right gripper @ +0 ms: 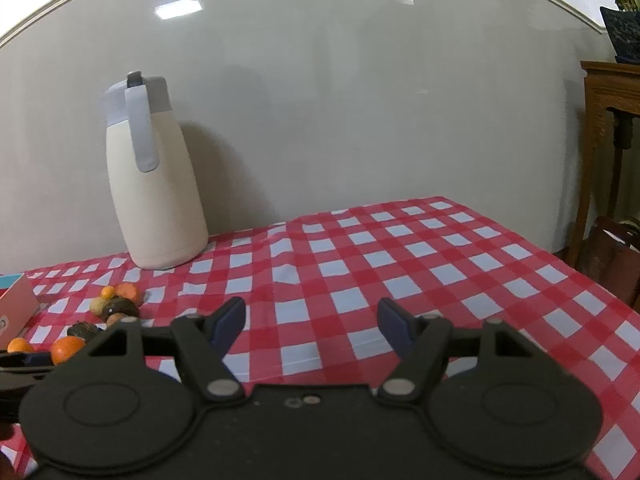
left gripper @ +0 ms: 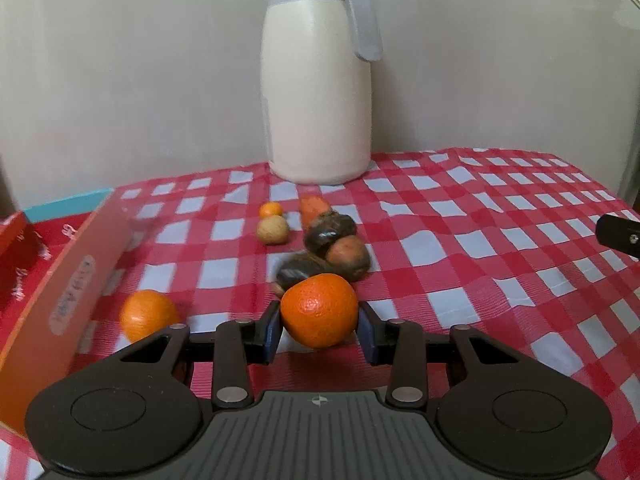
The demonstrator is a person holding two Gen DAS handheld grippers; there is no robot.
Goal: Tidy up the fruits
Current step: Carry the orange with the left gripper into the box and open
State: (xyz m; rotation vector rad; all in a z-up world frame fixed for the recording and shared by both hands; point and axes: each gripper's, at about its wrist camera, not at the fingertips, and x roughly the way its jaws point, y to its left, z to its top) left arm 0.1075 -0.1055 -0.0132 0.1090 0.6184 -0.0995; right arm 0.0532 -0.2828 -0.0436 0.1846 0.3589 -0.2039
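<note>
A: What has the left gripper [left gripper: 319,322] got?

B: An orange [left gripper: 319,310]. Its two blue pads [left gripper: 272,330] sit against the fruit's sides, so the jaws are clamped on it at a narrow setting. Whether the orange rests on the red checked tablecloth [left gripper: 480,264] or is lifted just clear of it, I cannot tell.

A: And the other fruit?

B: A second orange [left gripper: 147,314] lies to the left, just beside the orange-red box [left gripper: 60,280] that stands along that edge. Right behind the held one sits a cluster: two dark, shrivelled fruits [left gripper: 329,232] and a brownish round one [left gripper: 347,257], all touching. Further back are a pale round fruit [left gripper: 272,230], a tiny orange one [left gripper: 271,209] behind it, and an orange-red piece [left gripper: 314,206] beside them; it is too blurred to name.

A: What stands at the back?

B: A cream jug [left gripper: 318,92] with a grey lid and handle, upright on the cloth against the wall.

A: The right gripper [right gripper: 312,326]?

B: Its jaws stand wide apart with only bare cloth between them. It hovers over the open part of the table, well apart from the fruit, which shows at the far left of its own view along with the jug [right gripper: 156,184]. Its tip also shows at the right edge of the left camera's view
</note>
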